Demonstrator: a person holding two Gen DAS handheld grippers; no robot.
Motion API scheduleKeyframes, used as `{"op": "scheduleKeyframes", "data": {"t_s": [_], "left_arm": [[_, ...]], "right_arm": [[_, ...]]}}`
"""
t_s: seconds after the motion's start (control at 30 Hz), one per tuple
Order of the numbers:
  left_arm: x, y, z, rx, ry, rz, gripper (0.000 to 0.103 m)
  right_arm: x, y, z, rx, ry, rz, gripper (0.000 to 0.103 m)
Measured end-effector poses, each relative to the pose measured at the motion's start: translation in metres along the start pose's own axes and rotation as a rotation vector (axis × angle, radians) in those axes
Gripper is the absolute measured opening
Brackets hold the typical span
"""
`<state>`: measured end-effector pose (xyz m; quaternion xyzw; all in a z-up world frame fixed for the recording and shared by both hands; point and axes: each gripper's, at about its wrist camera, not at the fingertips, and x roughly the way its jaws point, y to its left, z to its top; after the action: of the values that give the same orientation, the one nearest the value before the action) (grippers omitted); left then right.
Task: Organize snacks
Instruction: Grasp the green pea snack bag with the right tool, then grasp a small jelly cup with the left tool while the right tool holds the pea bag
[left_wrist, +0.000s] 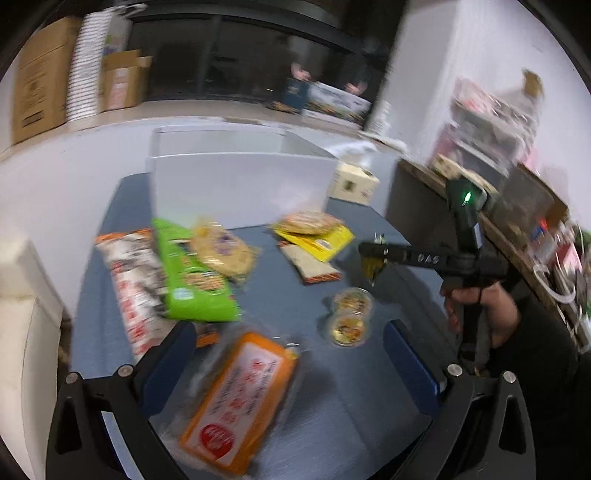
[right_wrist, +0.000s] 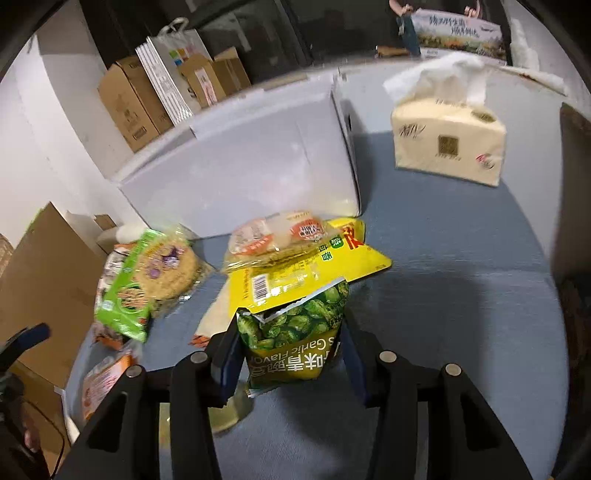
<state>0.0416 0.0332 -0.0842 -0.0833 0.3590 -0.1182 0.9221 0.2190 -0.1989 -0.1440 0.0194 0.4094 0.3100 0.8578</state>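
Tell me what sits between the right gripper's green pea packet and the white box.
In the right wrist view, between the green pea packet and the white box lie a yellow snack bag with a rice cracker pack on top.

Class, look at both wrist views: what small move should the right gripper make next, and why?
Probably carry the green pea packet up toward the white box. The right gripper is shut on it, held above the blue table, and the box stands just behind the other snacks. The left gripper is open and holds nothing.

The green pea packet (right_wrist: 295, 343) reads, upside down, "Garlic Flavor".
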Motion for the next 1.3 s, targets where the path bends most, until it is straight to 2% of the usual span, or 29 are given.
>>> {"op": "scheduleKeyframes", "data": {"t_s": [0.1,0.23,0.4,0.57,0.6,0.63,0.67,0.7,0.77,0.9,1.03,1.3], "left_arm": [[0.022,-0.026,0.005,0.108,0.038,-0.046,0.103],[0.052,-0.051,0.007,0.193,0.089,-0.088,0.103],[0.095,-0.065,0.003,0.234,0.185,-0.086,0.103],[0.116,-0.066,-0.005,0.246,0.23,-0.077,0.102],[0.117,-0.066,-0.006,0.248,0.233,-0.079,0.097],[0.118,-0.067,-0.008,0.255,0.235,-0.08,0.074],[0.12,-0.068,-0.01,0.266,0.248,-0.073,0.058],[0.121,-0.068,-0.011,0.278,0.251,-0.058,0.051],[0.119,-0.068,-0.012,0.276,0.249,-0.071,0.051],[0.105,-0.064,-0.01,0.258,0.209,-0.073,0.051],[0.077,-0.053,0.0,0.215,0.129,-0.063,0.051],[0.026,-0.026,0.056,0.147,-0.073,-0.039,0.051]], "right_arm": [[-0.027,0.003,-0.005,-0.007,-0.039,0.006,0.052],[-0.072,0.006,-0.021,0.01,-0.101,0.03,0.052],[-0.108,0.007,-0.041,0.059,-0.163,0.001,0.052],[-0.125,-0.012,-0.053,0.116,-0.17,-0.017,0.052],[-0.126,-0.015,-0.054,0.126,-0.167,-0.025,0.052],[-0.128,-0.019,-0.055,0.14,-0.165,-0.027,0.052],[-0.128,-0.021,-0.056,0.149,-0.167,-0.026,0.052],[-0.128,-0.022,-0.057,0.157,-0.169,-0.024,0.052],[-0.126,-0.021,-0.057,0.154,-0.166,-0.024,0.052],[-0.122,-0.013,-0.057,0.129,-0.157,-0.019,0.052],[-0.12,-0.007,-0.052,0.112,-0.16,-0.006,0.052],[-0.111,0.018,-0.021,0.049,-0.175,0.035,0.052]]}}
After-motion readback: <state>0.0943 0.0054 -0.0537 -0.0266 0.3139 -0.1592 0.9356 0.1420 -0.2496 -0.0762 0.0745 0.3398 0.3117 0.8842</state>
